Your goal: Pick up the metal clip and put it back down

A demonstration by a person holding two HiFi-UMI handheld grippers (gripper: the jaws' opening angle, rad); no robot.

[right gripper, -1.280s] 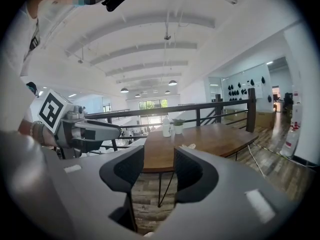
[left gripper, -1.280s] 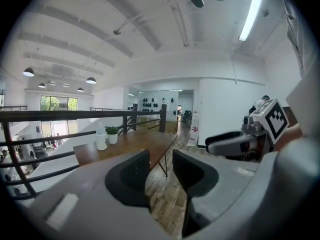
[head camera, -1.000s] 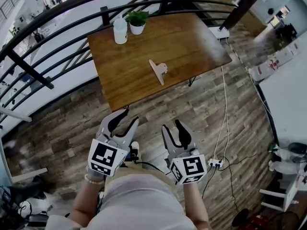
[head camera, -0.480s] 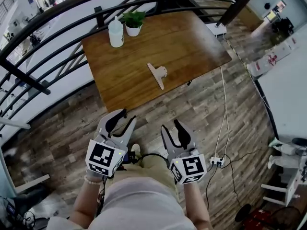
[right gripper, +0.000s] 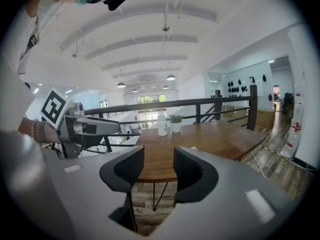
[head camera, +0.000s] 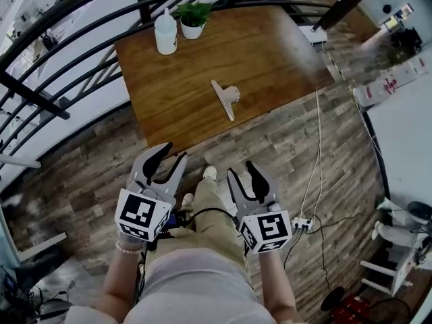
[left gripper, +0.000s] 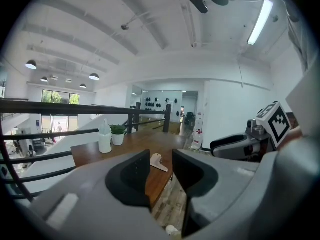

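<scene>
The metal clip (head camera: 225, 97) lies flat near the middle of the brown wooden table (head camera: 283, 52), long edge angled. In the left gripper view the clip (left gripper: 158, 162) shows small between the jaws, far ahead. My left gripper (head camera: 169, 158) is held open over the wooden floor, short of the table's near edge, holding nothing. My right gripper (head camera: 244, 173) is open beside it, also empty and well back from the table. From the right gripper view the table (right gripper: 200, 144) fills the middle distance beyond the right gripper (right gripper: 159, 170).
A white bottle (head camera: 165, 32) and a small potted plant (head camera: 194, 17) stand at the table's far left. A black railing (head camera: 40, 93) curves behind the table. A white cable and power strip (head camera: 302, 227) lie on the floor at right. The person's leg and shoe (head camera: 210, 174) show between the grippers.
The view has shifted slightly and the table sits a bit nearer. Both grippers stay open and low; a shoe has stepped forward between them.
</scene>
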